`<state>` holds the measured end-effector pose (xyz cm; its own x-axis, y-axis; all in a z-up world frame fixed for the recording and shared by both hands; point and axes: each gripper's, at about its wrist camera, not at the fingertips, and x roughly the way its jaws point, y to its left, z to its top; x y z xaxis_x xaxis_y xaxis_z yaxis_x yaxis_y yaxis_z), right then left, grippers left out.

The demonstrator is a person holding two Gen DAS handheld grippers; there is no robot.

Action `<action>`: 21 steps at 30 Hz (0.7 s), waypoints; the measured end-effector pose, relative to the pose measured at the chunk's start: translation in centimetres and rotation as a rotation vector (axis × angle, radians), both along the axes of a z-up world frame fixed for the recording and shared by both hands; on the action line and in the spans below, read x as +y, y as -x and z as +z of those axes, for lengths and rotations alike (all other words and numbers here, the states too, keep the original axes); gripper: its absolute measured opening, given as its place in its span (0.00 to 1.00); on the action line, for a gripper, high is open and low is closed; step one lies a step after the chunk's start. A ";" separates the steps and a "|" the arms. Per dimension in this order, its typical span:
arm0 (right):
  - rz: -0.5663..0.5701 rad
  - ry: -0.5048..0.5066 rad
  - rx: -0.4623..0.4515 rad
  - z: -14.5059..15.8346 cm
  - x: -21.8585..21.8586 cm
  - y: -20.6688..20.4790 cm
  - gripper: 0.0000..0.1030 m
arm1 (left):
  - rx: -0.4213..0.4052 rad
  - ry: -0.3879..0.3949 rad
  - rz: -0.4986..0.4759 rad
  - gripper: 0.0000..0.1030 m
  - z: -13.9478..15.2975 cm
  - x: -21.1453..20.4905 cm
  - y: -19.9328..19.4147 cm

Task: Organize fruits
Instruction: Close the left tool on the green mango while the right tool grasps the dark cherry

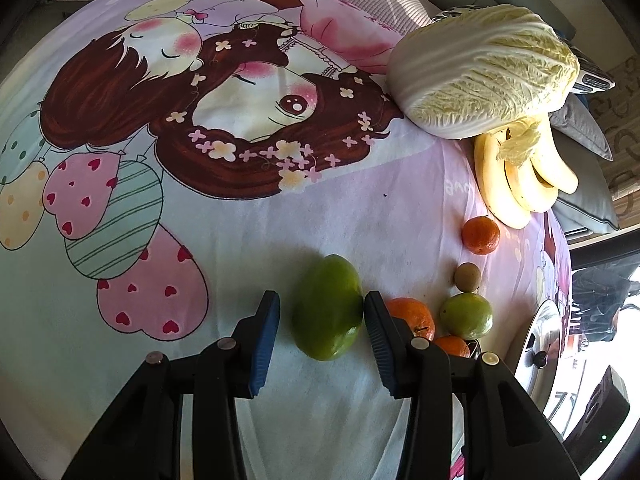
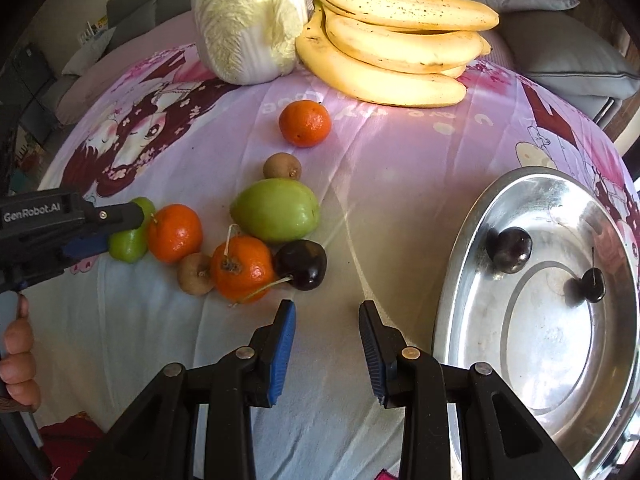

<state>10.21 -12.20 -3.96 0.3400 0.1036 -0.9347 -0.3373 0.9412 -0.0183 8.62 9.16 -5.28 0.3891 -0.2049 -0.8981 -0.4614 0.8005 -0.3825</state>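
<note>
My left gripper (image 1: 322, 299) is open around a long green fruit (image 1: 326, 308) lying on the printed bedsheet. The right pad touches the fruit and a gap shows at the left pad. The right wrist view shows the same gripper (image 2: 118, 230) at that green fruit (image 2: 130, 242). My right gripper (image 2: 326, 314) is open and empty, just in front of a dark cherry (image 2: 300, 264) with a stem. Beside the cherry lie two tangerines (image 2: 242, 266) (image 2: 174, 232), a bigger green fruit (image 2: 276, 210) and small brown fruits (image 2: 195, 274) (image 2: 282, 166). A third tangerine (image 2: 305, 124) sits farther back.
A steel basin (image 2: 448, 300) at the right holds two dark cherries (image 2: 510, 248) (image 2: 592, 284). Bananas (image 2: 392, 48) and a napa cabbage (image 2: 248, 16) lie at the far edge, grey cushions behind them. A person's hand (image 2: 16, 344) grips the left handle.
</note>
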 end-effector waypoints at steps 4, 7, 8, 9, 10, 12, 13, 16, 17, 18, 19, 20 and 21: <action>0.033 0.028 -0.025 0.0 0.8 -0.4 0.34 | 0.006 0.000 -0.002 0.45 -0.1 0.0 -0.1; 0.066 0.063 -0.038 -0.2 1.4 -0.5 0.35 | 0.007 0.000 -0.003 0.45 -0.1 0.0 -0.1; 0.081 0.078 -0.047 -0.3 1.7 -0.4 0.35 | 0.007 -0.001 -0.004 0.45 -0.1 0.0 -0.2; 0.096 0.094 -0.058 -0.3 1.9 -0.3 0.35 | 0.008 -0.001 -0.005 0.45 -0.1 -0.1 -0.2; 0.113 0.109 -0.069 -0.3 2.2 -0.3 0.35 | 0.011 -0.004 -0.008 0.45 -0.2 -0.1 -0.2; 0.146 0.139 -0.092 -0.3 2.7 -0.2 0.35 | 0.016 -0.005 -0.012 0.45 -0.3 -0.2 -0.3; 0.161 0.154 -0.102 -0.4 2.9 -0.2 0.35 | 0.018 -0.005 -0.014 0.45 -0.3 -0.3 -0.4; 0.199 0.180 -0.131 -0.5 3.4 -0.3 0.35 | 0.019 -0.004 -0.013 0.45 -0.4 -0.3 -0.4; 0.212 0.186 -0.139 -0.5 3.5 -0.4 0.35 | 0.020 -0.003 -0.013 0.45 -0.4 -0.3 -0.4; 0.222 0.189 -0.145 -0.5 3.5 -0.5 0.36 | 0.020 -0.003 -0.013 0.45 -0.4 -0.3 -0.4; 0.228 0.189 -0.150 -0.5 3.6 -0.5 0.36 | 0.020 -0.003 -0.014 0.45 -0.4 -0.3 -0.4; 0.234 0.189 -0.154 -0.5 3.7 -0.6 0.36 | 0.020 -0.003 -0.014 0.45 -0.4 -0.3 -0.4; 0.238 0.190 -0.156 -0.6 3.7 -0.6 0.35 | 0.020 -0.003 -0.014 0.45 -0.4 -0.3 -0.4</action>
<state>10.82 -8.53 -4.51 0.4679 0.0264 -0.8834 -0.5261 0.8115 -0.2544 9.01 8.86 -5.64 0.3685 -0.2075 -0.9062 -0.4577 0.8079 -0.3711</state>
